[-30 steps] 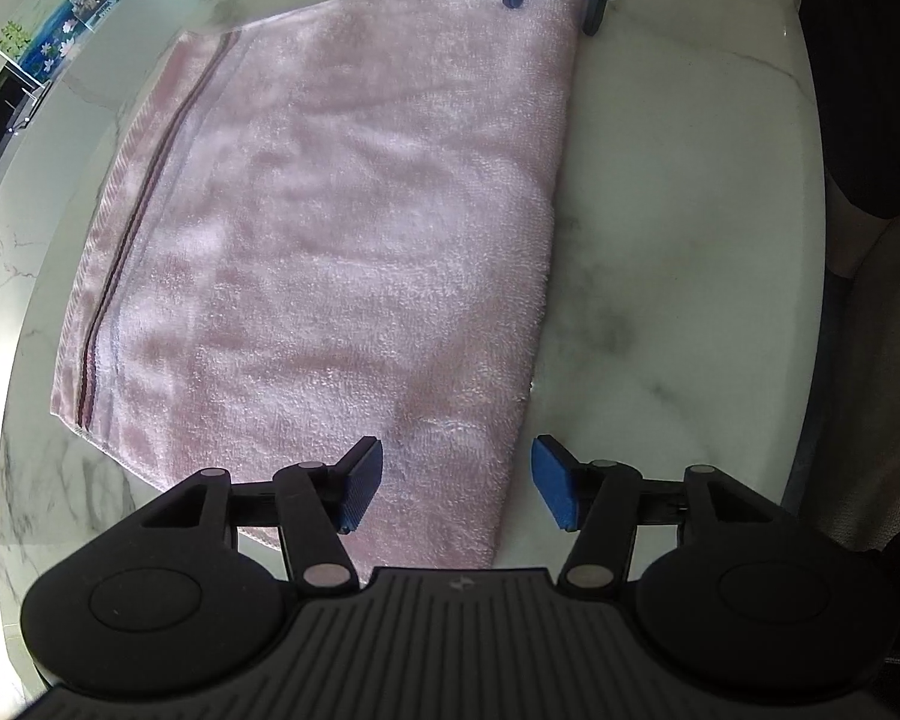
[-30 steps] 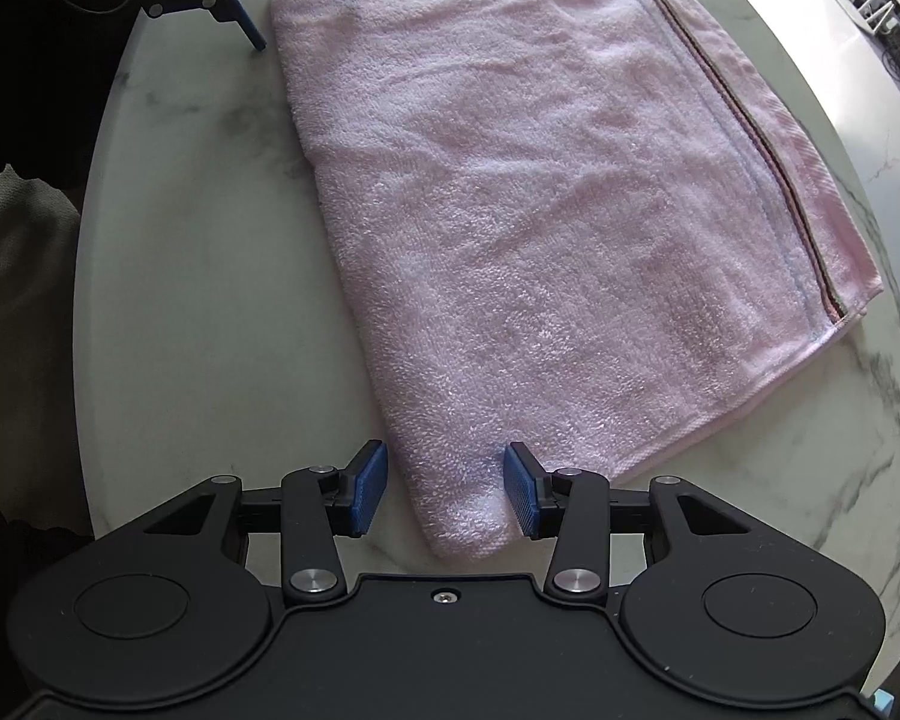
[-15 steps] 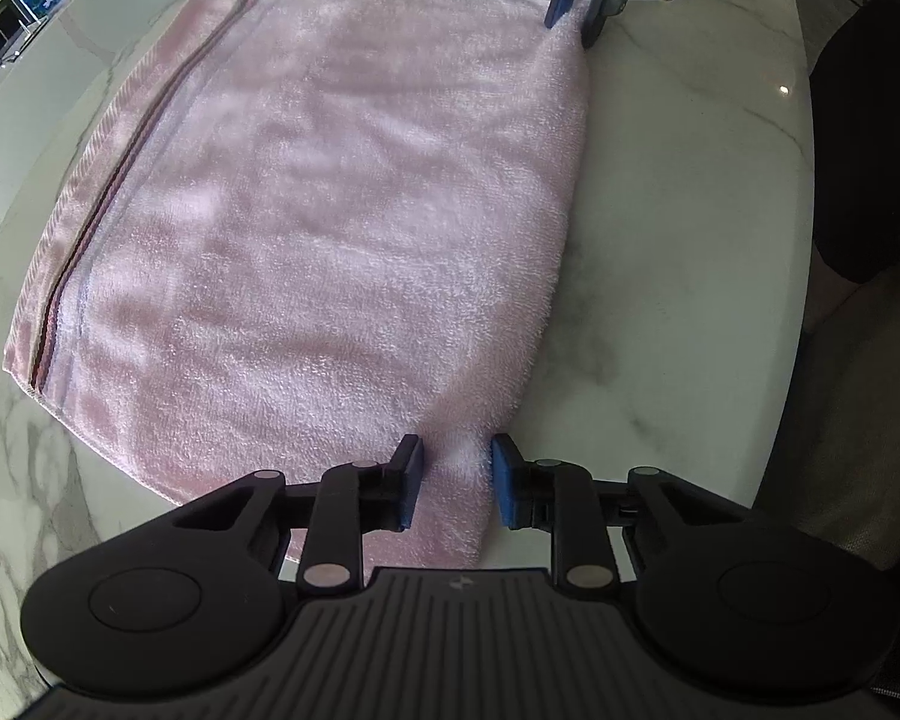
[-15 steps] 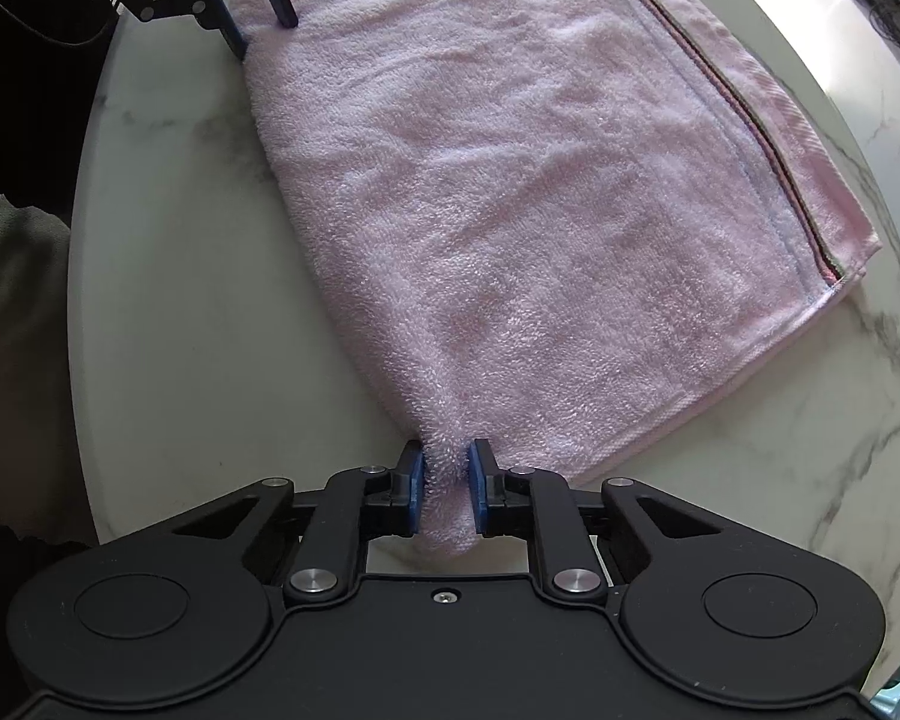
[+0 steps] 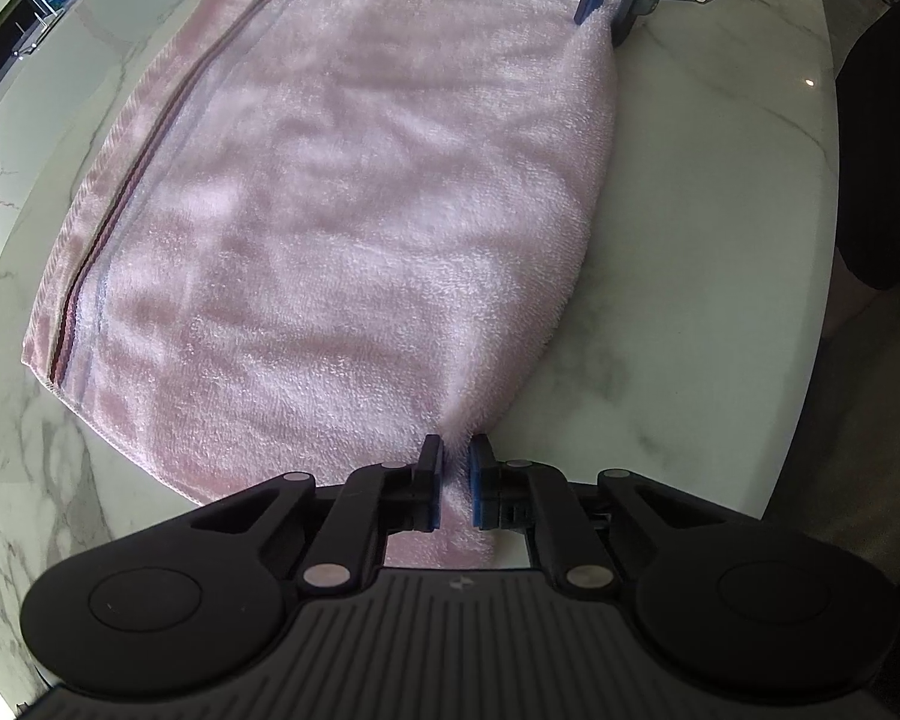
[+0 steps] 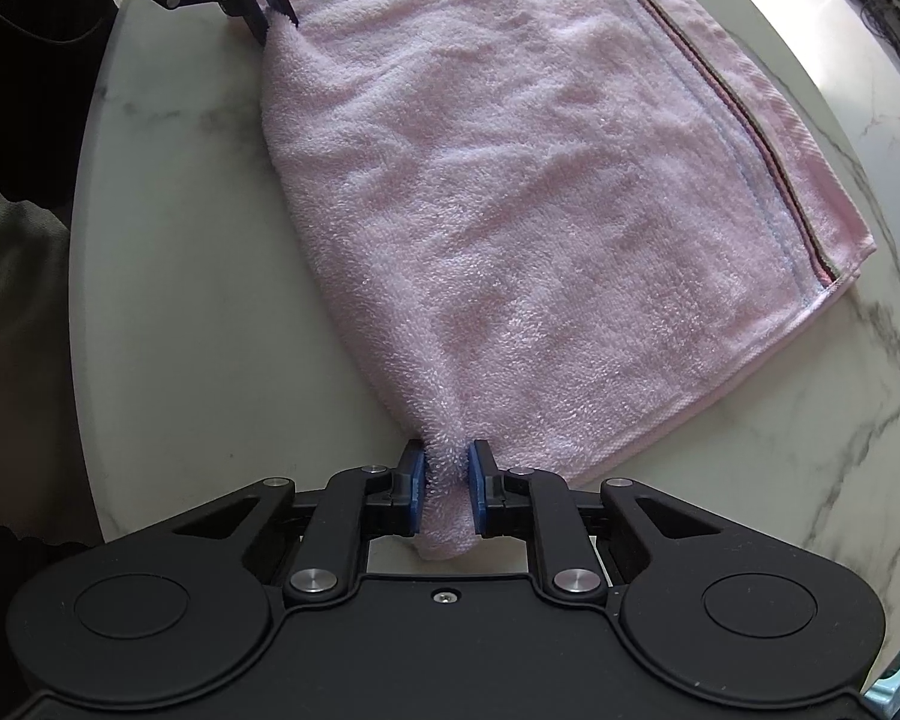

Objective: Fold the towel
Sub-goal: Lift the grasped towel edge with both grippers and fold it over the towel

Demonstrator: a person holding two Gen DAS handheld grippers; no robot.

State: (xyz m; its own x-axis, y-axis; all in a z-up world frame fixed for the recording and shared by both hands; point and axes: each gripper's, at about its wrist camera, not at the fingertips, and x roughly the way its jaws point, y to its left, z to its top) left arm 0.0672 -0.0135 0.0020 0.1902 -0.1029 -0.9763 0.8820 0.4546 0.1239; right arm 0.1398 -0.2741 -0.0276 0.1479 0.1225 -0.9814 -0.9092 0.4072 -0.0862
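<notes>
Towel (image 5: 342, 228) lies flat on the marble table (image 5: 720, 210), already doubled, striped hem on the far side. My left gripper (image 5: 451, 476) and right gripper (image 6: 445, 483) each pinch a corner of the near folded edge. Next fold not yet made.

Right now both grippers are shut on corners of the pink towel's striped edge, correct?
Not quite. The left gripper and right gripper are shut on the pink towel, but on its plain edge; the striped edge lies opposite, flat on the table, as the right wrist view shows.
</notes>
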